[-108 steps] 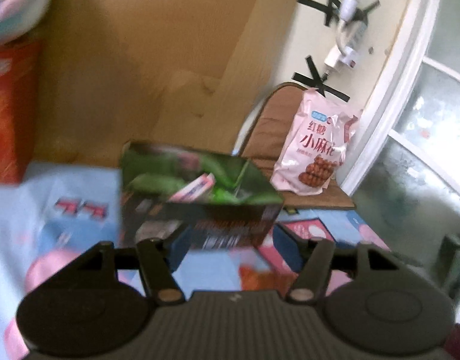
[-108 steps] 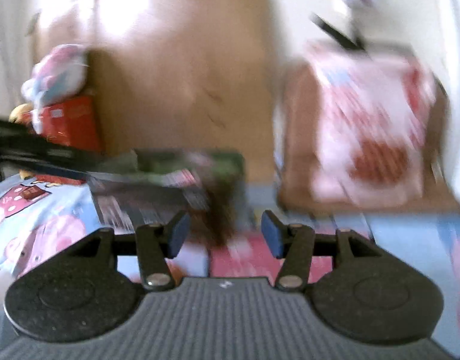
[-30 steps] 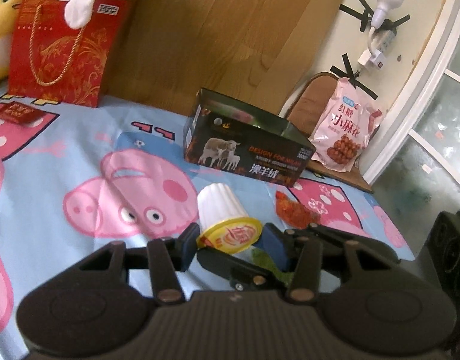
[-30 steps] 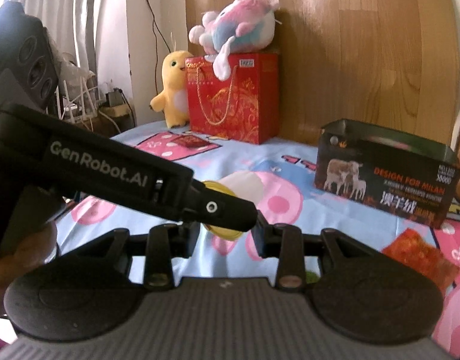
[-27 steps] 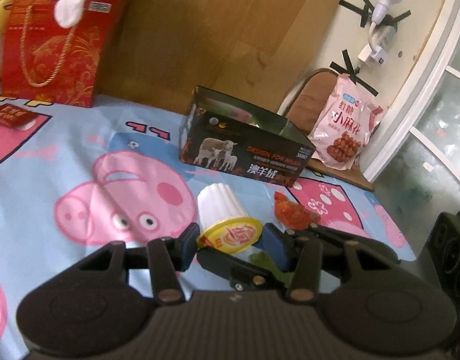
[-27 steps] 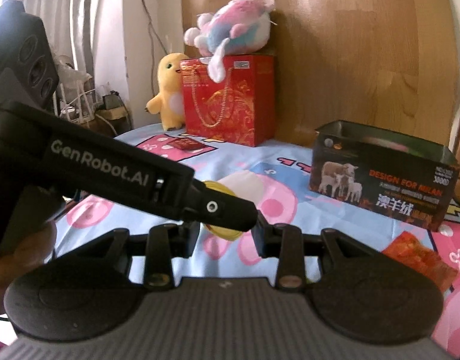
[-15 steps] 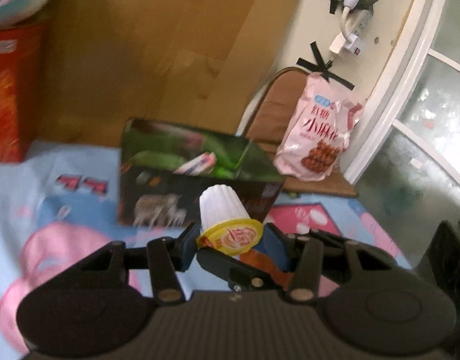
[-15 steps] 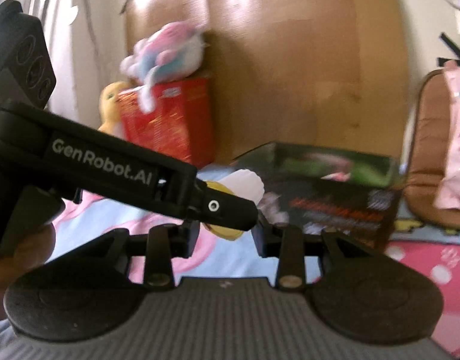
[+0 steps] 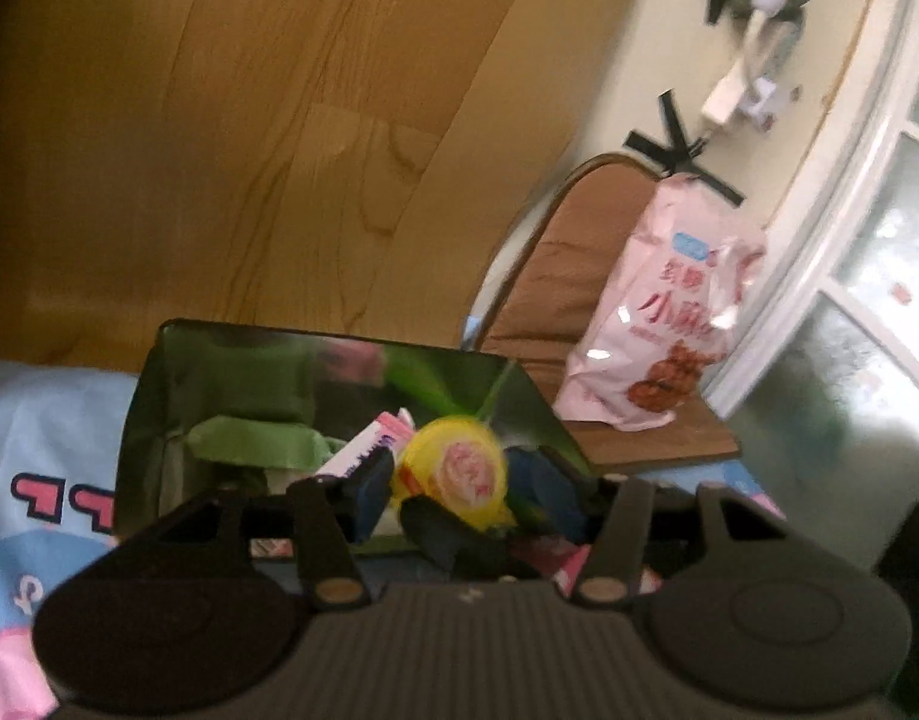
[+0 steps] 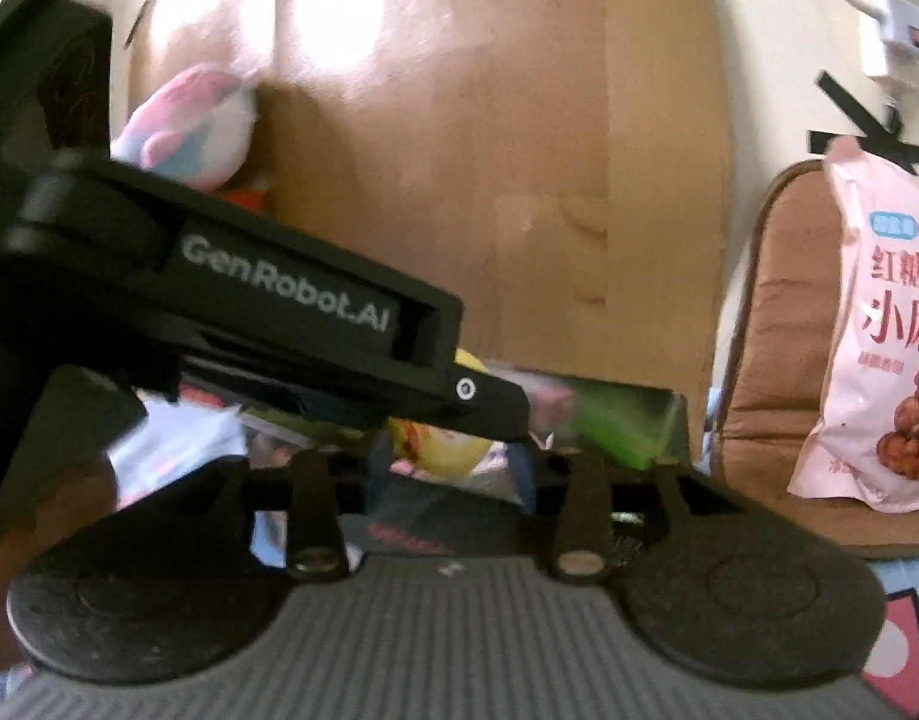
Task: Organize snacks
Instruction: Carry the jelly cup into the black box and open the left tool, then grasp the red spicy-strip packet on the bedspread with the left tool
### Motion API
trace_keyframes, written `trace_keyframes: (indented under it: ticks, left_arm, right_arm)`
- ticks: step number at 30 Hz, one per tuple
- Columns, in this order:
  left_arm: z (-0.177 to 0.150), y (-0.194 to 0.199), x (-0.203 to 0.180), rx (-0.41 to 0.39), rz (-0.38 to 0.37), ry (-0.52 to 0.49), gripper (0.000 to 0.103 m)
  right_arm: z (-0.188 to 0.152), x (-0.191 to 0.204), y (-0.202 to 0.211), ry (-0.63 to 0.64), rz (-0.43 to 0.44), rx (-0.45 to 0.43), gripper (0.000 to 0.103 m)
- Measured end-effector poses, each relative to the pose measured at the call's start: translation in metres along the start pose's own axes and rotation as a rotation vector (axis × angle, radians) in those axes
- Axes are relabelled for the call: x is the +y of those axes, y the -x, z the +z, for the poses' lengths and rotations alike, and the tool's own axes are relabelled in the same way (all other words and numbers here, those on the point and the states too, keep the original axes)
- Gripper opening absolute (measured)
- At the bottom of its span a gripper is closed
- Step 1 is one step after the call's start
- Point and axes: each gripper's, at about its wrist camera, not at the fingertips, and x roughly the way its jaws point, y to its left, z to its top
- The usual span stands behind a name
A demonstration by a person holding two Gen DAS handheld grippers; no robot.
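the left gripper [image 9: 453, 495] hangs over the near rim of the open dark box [image 9: 159, 396], its jaws having just been opening; the yellow-lidded jelly cup [image 9: 450, 471] sits blurred between the blue pads, with a gap showing on the right side, so the pads no longer seem to press it. the right gripper [image 10: 447, 471] faces the same box from the near side, its jaws also having just been opening, with the cup [image 10: 441, 444] between them but not clamped. the left gripper's black finger [image 10: 483, 402] crosses just above the cup, crowding that space. inside the box lie green packets [image 9: 249, 444] and a pink-and-white wrapper [image 9: 369, 438], filling the near half. the box's far edge stands close to the wooden headboard [image 9: 279, 120]. to the right, well apart, a pink snack bag [image 9: 663, 324] leans on a brown chair [image 9: 555, 276]. the blue cartoon bedsheet [image 9: 45, 420] lies open to the box's left.
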Motion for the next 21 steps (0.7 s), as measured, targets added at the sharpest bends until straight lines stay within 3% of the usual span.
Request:
trace_keyframes:
  ticks: [7, 13, 21]
  left_arm:
    - [-0.010, 0.011, 0.001, -0.014, 0.012, 0.001, 0.053]
    - [-0.035, 0.070, 0.007, -0.051, 0.001, 0.025, 0.059]
    - [-0.100, 0.094, 0.019, 0.064, -0.019, 0.093, 0.059]
  right_arm:
    - [-0.003, -0.002, 0.015, -0.012, -0.003, -0.019, 0.052]
    - [-0.003, 0.005, 0.040, -0.013, 0.015, -0.019, 0.052]
    - [-0.035, -0.014, 0.072, -0.081, -0.047, 0.082, 0.052]
